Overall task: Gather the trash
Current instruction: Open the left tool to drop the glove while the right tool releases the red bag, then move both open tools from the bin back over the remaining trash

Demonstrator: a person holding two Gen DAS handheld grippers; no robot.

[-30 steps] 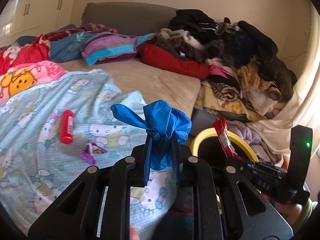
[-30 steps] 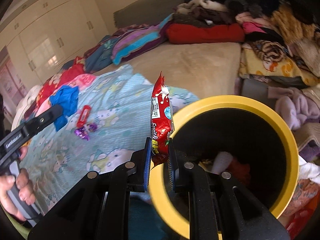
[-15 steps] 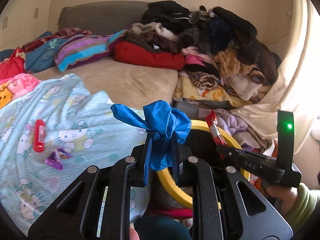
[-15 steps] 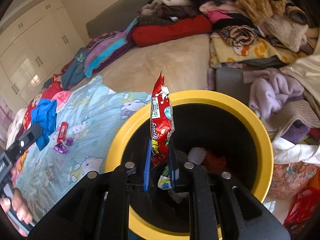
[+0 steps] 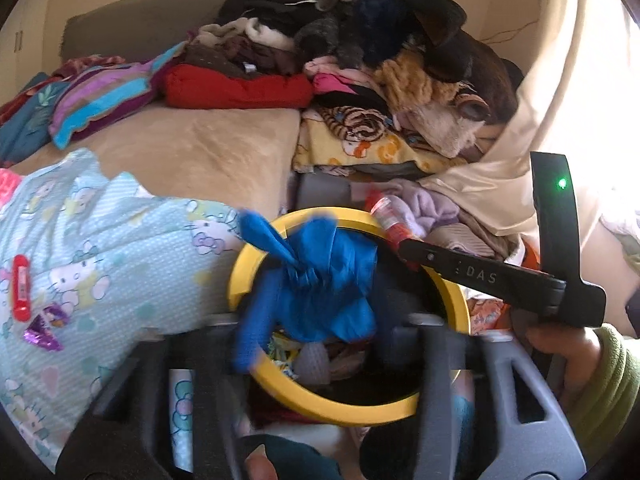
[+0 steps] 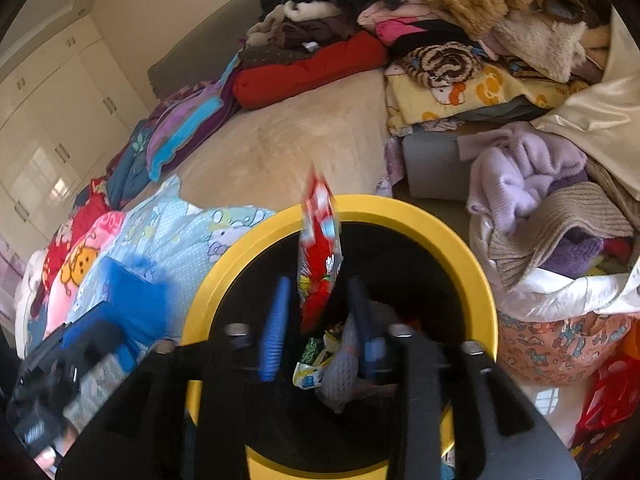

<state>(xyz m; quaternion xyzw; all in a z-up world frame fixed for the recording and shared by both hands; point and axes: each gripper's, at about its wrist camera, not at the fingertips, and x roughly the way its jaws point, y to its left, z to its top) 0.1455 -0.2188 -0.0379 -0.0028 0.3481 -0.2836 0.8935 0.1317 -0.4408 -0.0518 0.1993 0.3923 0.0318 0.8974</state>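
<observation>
Left claw (image 5: 320,332) over yellow-rimmed bin (image 5: 256,260), jaws just sprung apart, crumpled blue glove (image 5: 320,284) loose between them, blurred. Right claw (image 6: 320,316) also just let go; red snack wrapper (image 6: 320,256) free between fingers, over bin mouth. Red tube (image 5: 21,282), purple wrapper (image 5: 42,328) on blanket (image 5: 100,248), far left.

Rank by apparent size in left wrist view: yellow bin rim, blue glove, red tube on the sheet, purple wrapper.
1. yellow bin rim
2. blue glove, though it is nearer the camera and blurred
3. red tube
4. purple wrapper, close to the tube, so unsure
</observation>
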